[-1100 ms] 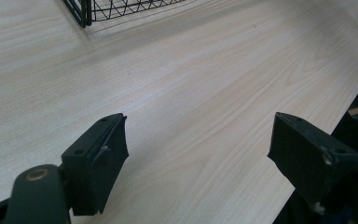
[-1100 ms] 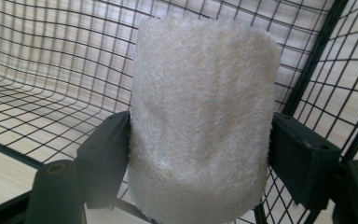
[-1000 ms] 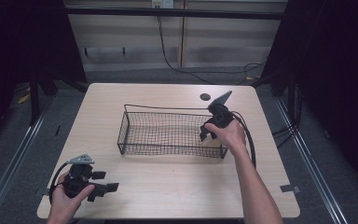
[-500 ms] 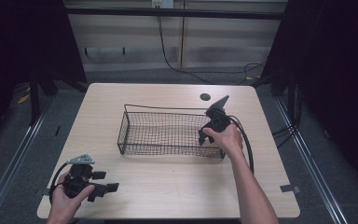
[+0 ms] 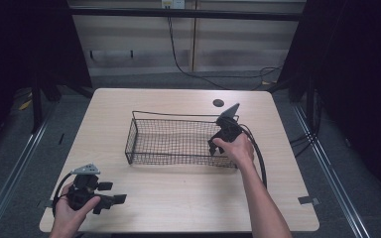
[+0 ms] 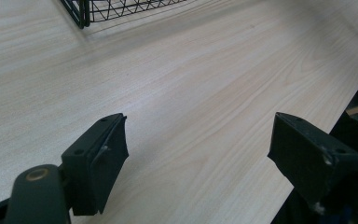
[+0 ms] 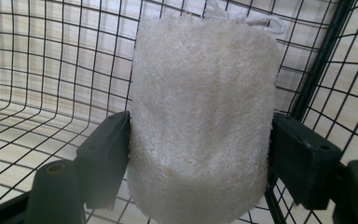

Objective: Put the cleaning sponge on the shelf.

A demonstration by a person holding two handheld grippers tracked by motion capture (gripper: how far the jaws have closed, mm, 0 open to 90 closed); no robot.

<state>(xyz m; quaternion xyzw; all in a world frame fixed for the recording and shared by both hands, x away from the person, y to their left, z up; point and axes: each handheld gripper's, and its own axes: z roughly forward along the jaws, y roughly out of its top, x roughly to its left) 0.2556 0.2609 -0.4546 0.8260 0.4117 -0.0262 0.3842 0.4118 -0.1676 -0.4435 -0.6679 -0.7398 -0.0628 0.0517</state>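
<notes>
Left gripper: we see the left gripper nearest to us, at about seven o'clock on the worktop, held low in the person's left hand. In the left gripper view its jaws stand wide apart and released, with bare wood grain between them.
Left gripper parts: a grey three-cornered plate sits on top of it, and a black cable loops round its seven o'clock side.
Worktop: we see a pale wooden worktop with rounded corners. The stretch between the left gripper and the basket lies bare.
Wire basket: a black wire basket stands near the middle of the worktop, long side running nine to three o'clock. In the left gripper view one of its corners shows at about eleven o'clock.
Right gripper: the person's right hand holds the right gripper at the basket's three o'clock end, tilted down into it. Its jaws are clenched on either side of the loofah sponge.
Loofah sponge: in the right gripper view we see a cream, fuzzy loofah sponge upright between the jaws, inside the basket and close to a corner of the mesh wall. A white cord loop sits at its top. We cannot tell whether it touches the basket floor.
Far edge: a small dark round spot lies on the worktop at about one o'clock, beyond the basket.
</notes>
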